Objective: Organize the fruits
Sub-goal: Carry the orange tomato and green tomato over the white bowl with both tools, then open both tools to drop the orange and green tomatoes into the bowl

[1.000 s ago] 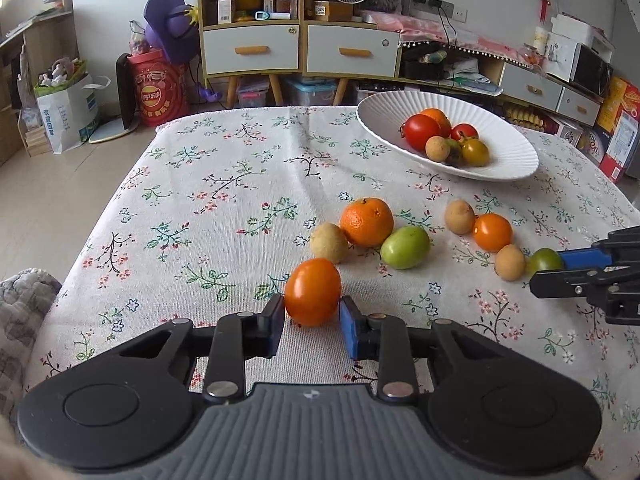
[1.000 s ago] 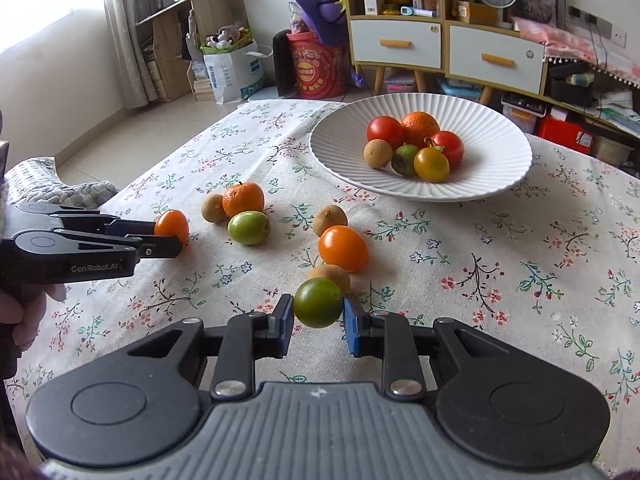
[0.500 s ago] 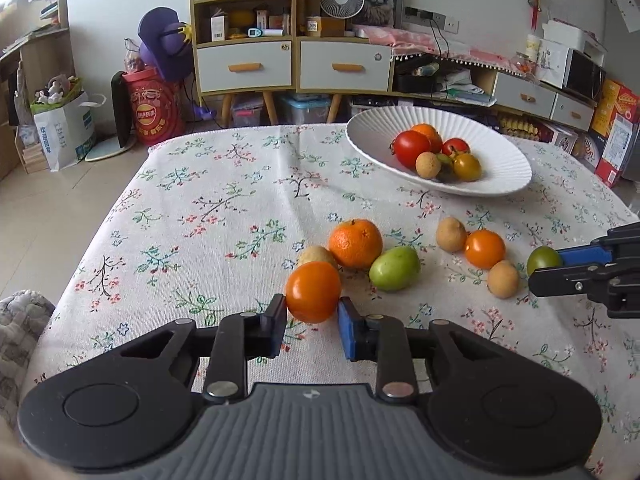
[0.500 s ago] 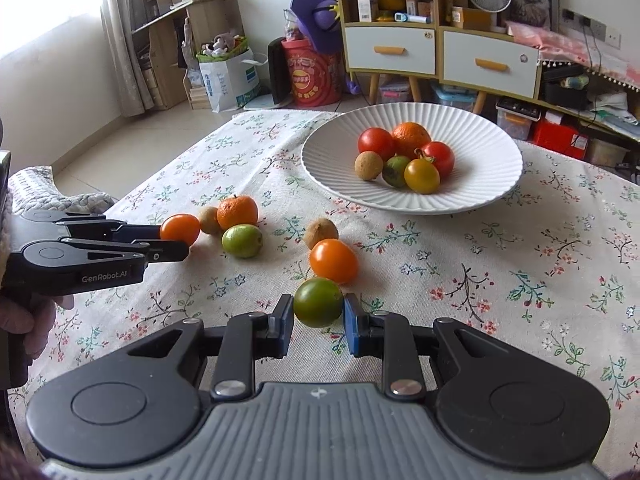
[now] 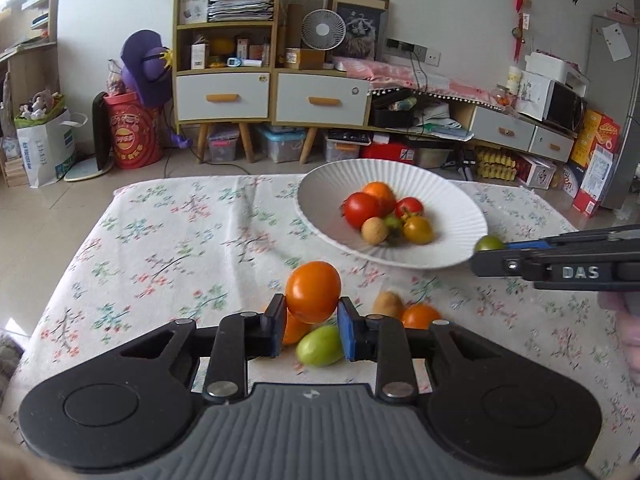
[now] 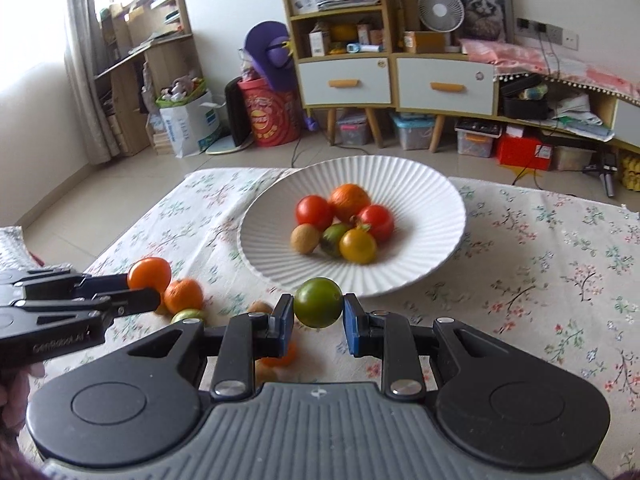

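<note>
I have my left gripper (image 5: 311, 322) clamped on an orange tomato (image 5: 313, 291) at centre frame; my right gripper (image 6: 318, 322) pinches a green tomato (image 6: 319, 307) below the white plate (image 6: 420, 184); round, slick skins may slip out before reaching it.

1 white plate (image 6: 420, 196) holds 6 fruits; 2 tongs each grip 1 fruit.
</note>
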`<action>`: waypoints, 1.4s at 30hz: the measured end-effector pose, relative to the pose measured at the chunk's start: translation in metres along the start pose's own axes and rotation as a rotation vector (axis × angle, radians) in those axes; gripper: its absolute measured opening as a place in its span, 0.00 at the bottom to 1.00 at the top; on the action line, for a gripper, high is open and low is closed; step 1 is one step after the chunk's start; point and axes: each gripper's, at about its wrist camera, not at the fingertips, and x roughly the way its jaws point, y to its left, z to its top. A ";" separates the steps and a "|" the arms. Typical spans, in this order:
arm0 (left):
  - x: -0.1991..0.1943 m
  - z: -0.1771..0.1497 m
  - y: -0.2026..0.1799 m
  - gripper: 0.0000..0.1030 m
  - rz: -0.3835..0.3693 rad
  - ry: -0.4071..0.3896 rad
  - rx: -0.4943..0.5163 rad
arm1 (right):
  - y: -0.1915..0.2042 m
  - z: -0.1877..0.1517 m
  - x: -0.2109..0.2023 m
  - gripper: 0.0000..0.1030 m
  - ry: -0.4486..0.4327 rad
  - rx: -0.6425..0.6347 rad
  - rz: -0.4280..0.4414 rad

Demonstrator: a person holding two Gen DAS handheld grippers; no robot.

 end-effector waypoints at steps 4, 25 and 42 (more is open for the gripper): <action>0.011 0.011 -0.019 0.33 -0.028 -0.003 0.008 | -0.010 0.007 0.006 0.23 -0.014 0.009 -0.021; 0.067 0.031 -0.055 0.32 -0.055 0.050 0.032 | -0.036 0.016 0.026 0.23 0.007 -0.026 -0.044; 0.060 0.034 -0.048 0.42 -0.079 0.066 -0.014 | -0.032 0.012 0.018 0.40 0.013 -0.015 -0.046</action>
